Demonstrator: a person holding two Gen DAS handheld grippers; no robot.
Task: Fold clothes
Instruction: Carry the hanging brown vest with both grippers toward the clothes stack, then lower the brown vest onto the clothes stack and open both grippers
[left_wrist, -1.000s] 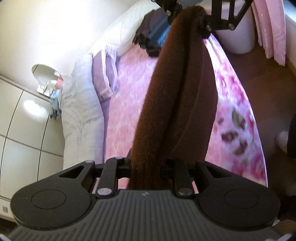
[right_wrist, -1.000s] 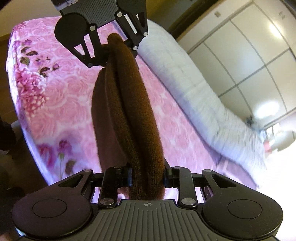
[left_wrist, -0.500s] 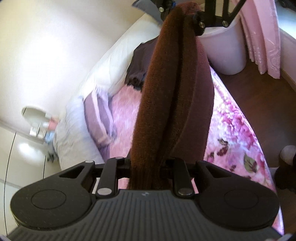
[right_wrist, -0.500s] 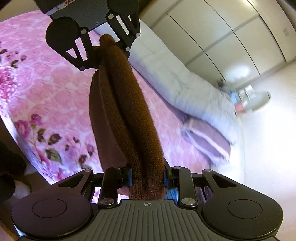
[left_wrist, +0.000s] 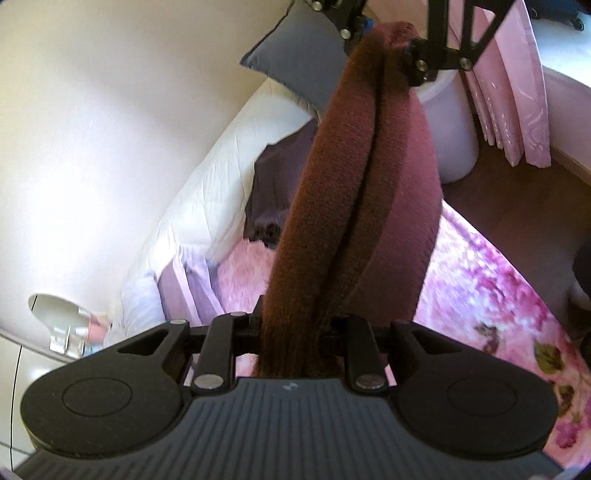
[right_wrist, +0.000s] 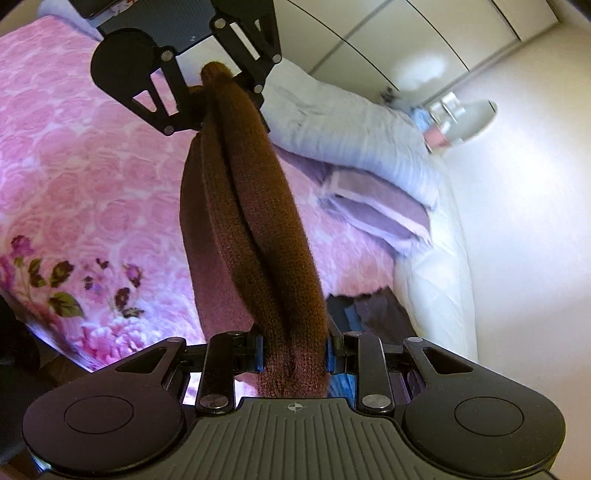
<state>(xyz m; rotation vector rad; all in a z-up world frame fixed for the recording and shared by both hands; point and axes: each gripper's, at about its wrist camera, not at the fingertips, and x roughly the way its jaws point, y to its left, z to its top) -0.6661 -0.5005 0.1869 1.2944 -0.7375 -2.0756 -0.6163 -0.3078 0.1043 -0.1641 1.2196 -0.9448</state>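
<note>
Both grippers are swinging across the bed (right_wrist: 81, 177) toward its headboard end, bringing a grey pillow (left_wrist: 295, 70) into view. The left gripper (left_wrist: 295, 332) and right gripper (right_wrist: 293, 350) are each clamping their fingers on an end of the brown knit garment (left_wrist: 354, 192), which is hanging stretched between them above the pink floral bedspread.

The brown knitted wool garment (left_wrist: 354, 206) has a coarse, fuzzy, matt surface. The pink floral plush bedspread (right_wrist: 74, 177), left of frame, is soft with an embossed nap. The black plastic gripper body (left_wrist: 288, 435), bottom of frame, is matt and ribbed, with bright metal rivets. The white quilted headboard (left_wrist: 218, 192) is smooth, stitched cloth.
</note>
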